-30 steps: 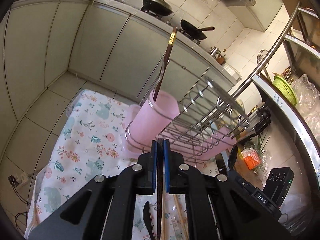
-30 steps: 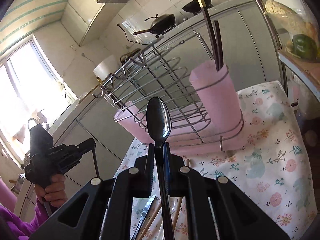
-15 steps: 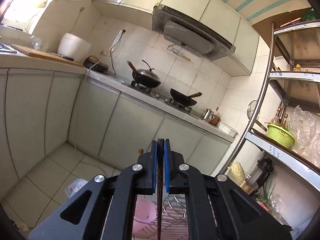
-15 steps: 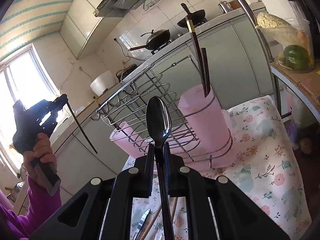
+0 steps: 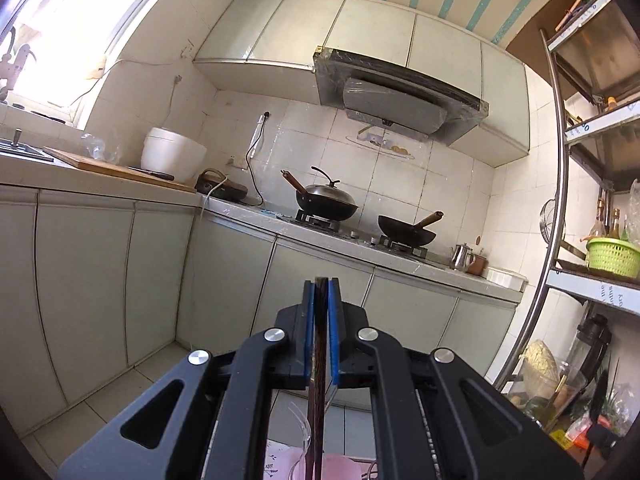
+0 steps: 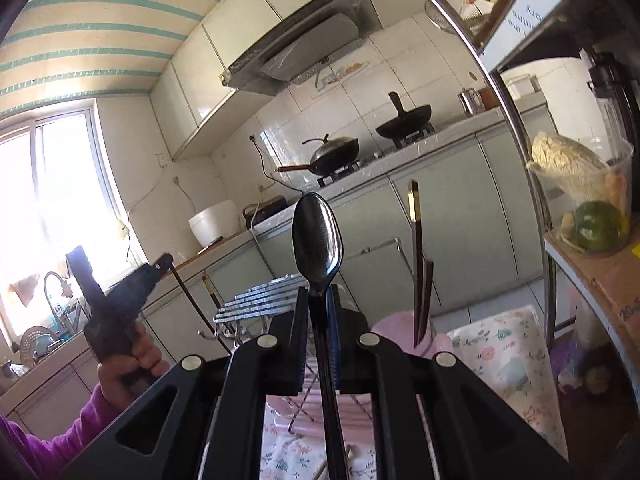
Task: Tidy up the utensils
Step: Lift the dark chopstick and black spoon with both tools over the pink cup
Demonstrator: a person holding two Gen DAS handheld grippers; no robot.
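My left gripper [image 5: 320, 292] is shut on a dark chopstick [image 5: 319, 380] that hangs down from the pads toward the pink cup [image 5: 340, 468] at the bottom edge. In the right wrist view the left gripper [image 6: 164, 260] is held up at the left with that chopstick [image 6: 196, 308] slanting down. My right gripper [image 6: 318, 300] is shut on a dark metal spoon [image 6: 318, 236], bowl upward. The pink cup [image 6: 400, 332] holds two dark chopsticks [image 6: 418, 264] and sits at the right end of the wire dish rack [image 6: 256, 300].
A floral cloth [image 6: 504, 356] covers the table under the rack. A metal shelf pole [image 6: 516, 120] and shelves with food containers [image 6: 580, 196] stand at the right. The kitchen counter with two woks [image 5: 326, 200] runs behind.
Both grippers have tilted upward, so the rack and table dropped out of view. The left gripper rose with its chopstick. The right still holds the spoon.
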